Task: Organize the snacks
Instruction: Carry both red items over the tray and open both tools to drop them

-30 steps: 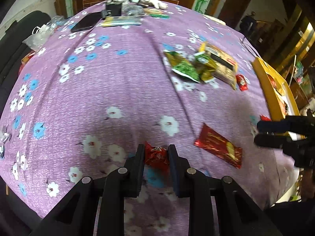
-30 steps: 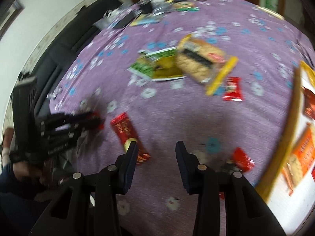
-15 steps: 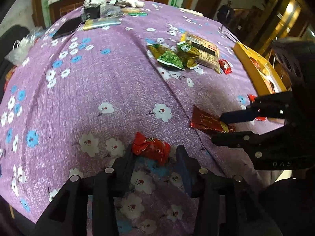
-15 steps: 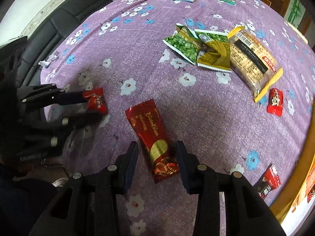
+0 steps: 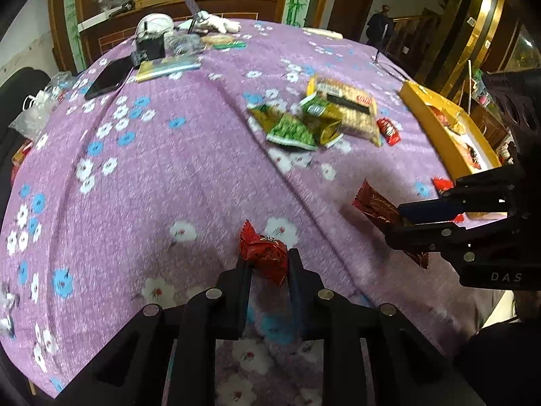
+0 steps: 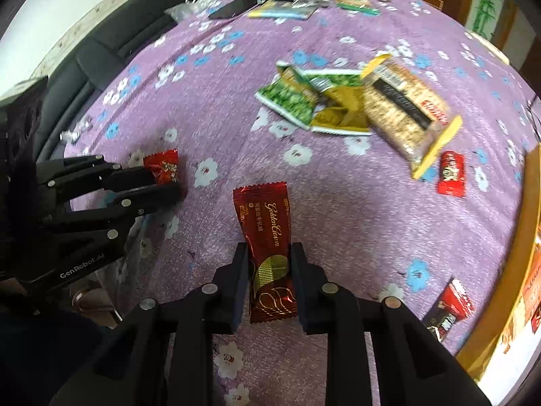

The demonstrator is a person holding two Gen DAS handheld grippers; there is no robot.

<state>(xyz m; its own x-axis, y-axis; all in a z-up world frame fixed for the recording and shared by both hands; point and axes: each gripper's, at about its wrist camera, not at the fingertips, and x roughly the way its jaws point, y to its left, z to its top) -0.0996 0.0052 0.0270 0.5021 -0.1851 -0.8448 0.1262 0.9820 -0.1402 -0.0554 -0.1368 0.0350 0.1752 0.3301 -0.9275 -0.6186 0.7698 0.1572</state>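
My left gripper [image 5: 268,262] is shut on a small red candy packet [image 5: 265,253] and holds it just above the purple flowered tablecloth [image 5: 162,182]; it also shows in the right wrist view [image 6: 164,171]. My right gripper [image 6: 268,253] is shut on a long dark red Golden Crown wafer bar [image 6: 267,233], lifted off the cloth; the bar also shows in the left wrist view [image 5: 377,208]. Green snack bags [image 6: 294,98], a long cracker pack [image 6: 402,108] and a small red packet [image 6: 451,172] lie further back.
A yellow-rimmed box [image 5: 439,128] holding snacks stands at the table's right edge, with a red packet [image 6: 451,308] beside it. A phone [image 5: 108,77], a booklet [image 5: 167,67] and other clutter lie at the far end. A black sofa [image 6: 88,50] runs along the left side.
Both grippers have closed on their snacks and lifted them: the left on the candy packet, the right on the wafer bar, which lay between its open fingers half a second ago.
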